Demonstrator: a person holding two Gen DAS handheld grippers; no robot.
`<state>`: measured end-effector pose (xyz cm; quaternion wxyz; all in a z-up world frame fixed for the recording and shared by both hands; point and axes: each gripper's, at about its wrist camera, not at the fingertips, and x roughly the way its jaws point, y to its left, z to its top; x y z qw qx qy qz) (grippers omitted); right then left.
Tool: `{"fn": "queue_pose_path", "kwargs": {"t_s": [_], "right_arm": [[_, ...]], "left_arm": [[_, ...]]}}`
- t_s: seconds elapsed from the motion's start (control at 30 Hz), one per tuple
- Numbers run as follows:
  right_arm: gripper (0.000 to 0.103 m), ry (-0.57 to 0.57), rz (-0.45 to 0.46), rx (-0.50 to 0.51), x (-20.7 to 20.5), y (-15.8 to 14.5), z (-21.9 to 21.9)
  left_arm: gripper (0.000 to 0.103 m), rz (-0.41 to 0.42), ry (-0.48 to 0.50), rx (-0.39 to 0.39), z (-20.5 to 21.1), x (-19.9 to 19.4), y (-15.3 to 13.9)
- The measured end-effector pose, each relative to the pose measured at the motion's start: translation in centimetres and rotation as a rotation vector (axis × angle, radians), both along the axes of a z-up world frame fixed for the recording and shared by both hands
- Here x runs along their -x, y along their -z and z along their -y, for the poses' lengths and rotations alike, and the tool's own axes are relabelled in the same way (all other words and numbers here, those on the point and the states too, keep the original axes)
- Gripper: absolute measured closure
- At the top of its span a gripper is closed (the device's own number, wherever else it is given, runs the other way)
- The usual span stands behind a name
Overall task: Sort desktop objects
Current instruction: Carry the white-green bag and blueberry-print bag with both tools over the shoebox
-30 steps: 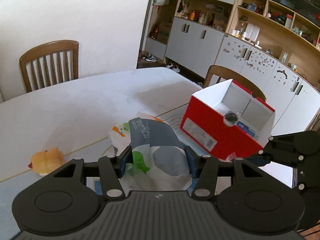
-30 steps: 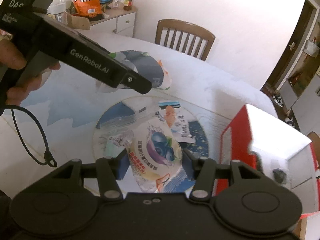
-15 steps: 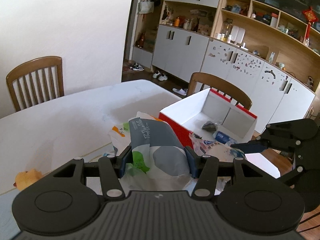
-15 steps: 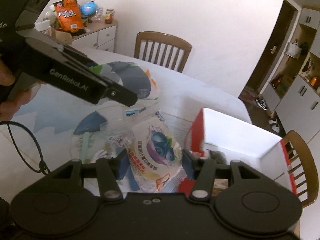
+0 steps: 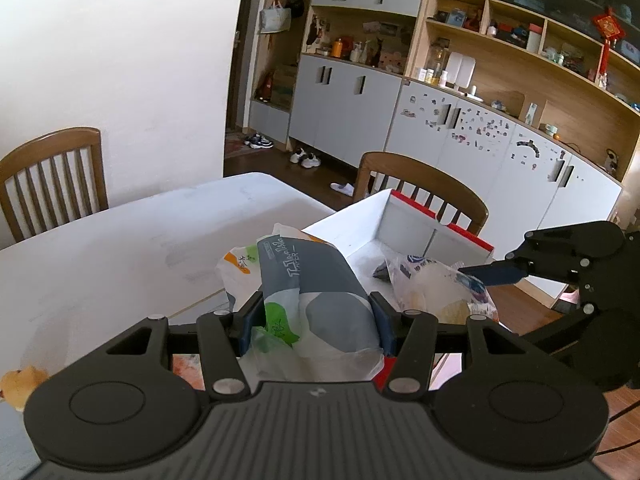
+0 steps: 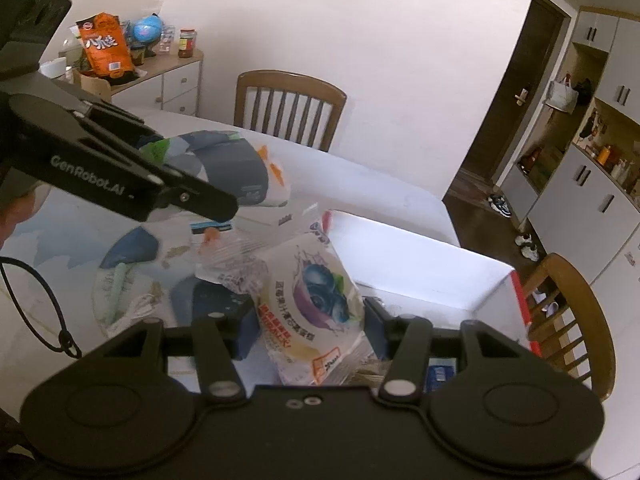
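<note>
Taking the red-and-white box (image 5: 404,236) as the landmark and working left to right. Furthest to the box's left: bare white table (image 5: 120,248), with a small orange-yellow thing (image 5: 18,382) at its near edge, too cut off to name. Next, just left of the box's near corner: left gripper (image 5: 316,316), clamped on a grey, white and green tissue pack (image 5: 316,292), pads pressed into both sides, the pack's long axis running forward along the fingers toward the box's left wall, its orange-printed end sticking out ahead. Not yet over the opening, by the look of it; short of the rim and off to the left. Then over the box itself: right gripper (image 6: 310,326), closed on a blueberry snack packet (image 6: 312,312), packet standing lengthwise between the fingers, its clear sealed end reaching up and forward. Seen from the left wrist, that packet (image 5: 436,288) hangs above the box's open white interior, so nearer the drop than the tissue pack. Both grippers tipped forward and down toward the box, side by side, the left a little behind. Probably a release of the right load first, then a short carry rightward for the left. Beyond the box's far side: a wooden chair (image 5: 424,184).
</note>
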<state>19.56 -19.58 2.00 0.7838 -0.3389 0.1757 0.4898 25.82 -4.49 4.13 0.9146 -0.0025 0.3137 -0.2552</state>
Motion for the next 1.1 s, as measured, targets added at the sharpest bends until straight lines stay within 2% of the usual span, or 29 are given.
{"fn": "queue_pose_path", "kwargs": {"t_s": [0.67,1.0,1.1], "right_arm": [[0.049,0.073,-0.062,0.023,-9.7,-1.1,2.9],[0.049,0.092,-0.094,0.042,-14.3,-1.0,3.2],[0.049,0.099,-0.127,0.046,-15.8,-0.9,3.2]], "left_arm": [[0.049,-0.012,0.05,-0.042,7.3,-2.5,0.3],[0.049,-0.044,0.054,-0.093,10.7,-4.1,1.7],[0.049,-0.052,0.059,-0.109,11.8,-4.5,2.2]]}}
